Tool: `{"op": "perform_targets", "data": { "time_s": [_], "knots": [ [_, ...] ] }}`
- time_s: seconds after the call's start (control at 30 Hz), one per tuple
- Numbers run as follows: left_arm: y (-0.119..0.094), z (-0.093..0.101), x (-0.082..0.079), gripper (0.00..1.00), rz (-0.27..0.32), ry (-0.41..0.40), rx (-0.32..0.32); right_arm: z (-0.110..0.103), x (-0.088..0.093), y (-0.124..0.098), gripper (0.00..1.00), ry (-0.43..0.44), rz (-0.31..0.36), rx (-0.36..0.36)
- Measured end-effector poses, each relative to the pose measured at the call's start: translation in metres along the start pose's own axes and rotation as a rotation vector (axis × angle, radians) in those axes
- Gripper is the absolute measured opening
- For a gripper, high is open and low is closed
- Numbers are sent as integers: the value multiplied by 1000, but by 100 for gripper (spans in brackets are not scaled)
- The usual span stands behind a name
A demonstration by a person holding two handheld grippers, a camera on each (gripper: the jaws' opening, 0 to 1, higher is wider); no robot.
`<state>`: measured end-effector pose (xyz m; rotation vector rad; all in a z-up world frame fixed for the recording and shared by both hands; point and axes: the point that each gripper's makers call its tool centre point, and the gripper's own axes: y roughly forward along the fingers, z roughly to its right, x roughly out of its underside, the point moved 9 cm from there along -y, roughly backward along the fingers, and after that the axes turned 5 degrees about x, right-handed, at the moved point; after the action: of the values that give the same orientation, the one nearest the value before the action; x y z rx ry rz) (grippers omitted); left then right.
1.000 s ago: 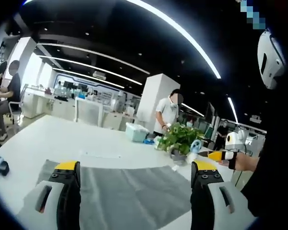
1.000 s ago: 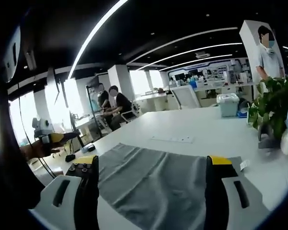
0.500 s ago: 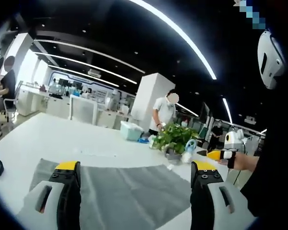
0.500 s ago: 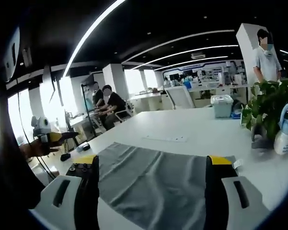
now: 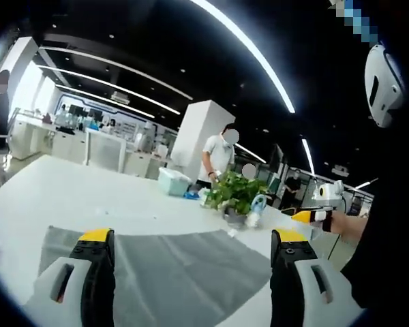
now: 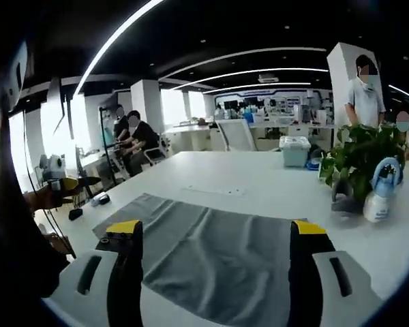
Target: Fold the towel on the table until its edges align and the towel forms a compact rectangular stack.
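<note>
A grey towel (image 5: 184, 269) lies spread flat on the white table (image 5: 75, 197), with soft wrinkles across it. In the left gripper view my left gripper (image 5: 191, 240) hangs open above the towel's near edge, nothing between its yellow-tipped jaws. The right gripper (image 5: 312, 216) shows at the right of that view, held in a hand off the table. In the right gripper view the same towel (image 6: 211, 255) stretches ahead, and my right gripper (image 6: 217, 228) stands open over its near side. The left gripper (image 6: 63, 185) appears small at the far left there.
A potted green plant (image 6: 358, 160) and a spray bottle (image 6: 380, 194) stand on the table right of the towel. A pale storage box (image 6: 294, 150) sits farther back. One person stands beyond the plant (image 5: 217, 158); others sit at desks (image 6: 133, 139). A paper strip (image 6: 215, 191) lies past the towel.
Both views have swung sideways and tipped slightly down, bringing more of the towel and table into sight. The towel itself has not moved, and both grippers stay open.
</note>
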<state>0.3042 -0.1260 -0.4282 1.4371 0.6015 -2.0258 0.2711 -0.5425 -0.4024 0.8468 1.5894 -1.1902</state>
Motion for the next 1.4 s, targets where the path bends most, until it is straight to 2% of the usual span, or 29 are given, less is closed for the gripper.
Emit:
{"op": "perform_targets", "data": {
  "time_s": [0.1, 0.27, 0.5, 0.63, 0.73, 0.83, 0.93, 1.07, 1.23, 1.4],
  "knots": [
    [1, -6, 9, 98, -18, -12, 27, -4, 5, -6, 89, 32, 14, 23],
    [7, -3, 13, 97, -44, -12, 34, 1, 11, -15, 89, 11, -39, 40],
    [32, 14, 11, 97, -51, 0, 58, 42, 1, -17, 89, 7, -5, 67],
    [55, 30, 14, 97, -57, 24, 42, 63, 0, -19, 89, 10, 6, 43],
    [68, 45, 20, 97, -104, 81, -12, 83, 0, -24, 89, -13, -19, 17],
    [79, 62, 27, 97, -116, 67, -3, 105, -1, -29, 89, -28, -22, 5],
    [90, 77, 33, 97, -135, 65, -22, 126, -2, -32, 89, -43, -34, -4],
    [106, 97, 35, 97, -115, 62, -43, 152, -5, -33, 88, -69, -34, -34],
    [133, 132, 40, 97, -99, 73, -28, 179, -10, -28, 87, -95, -38, -72],
    [154, 160, 52, 97, -108, 80, -16, 207, -20, -25, 83, -185, -56, -136]
  ]
}}
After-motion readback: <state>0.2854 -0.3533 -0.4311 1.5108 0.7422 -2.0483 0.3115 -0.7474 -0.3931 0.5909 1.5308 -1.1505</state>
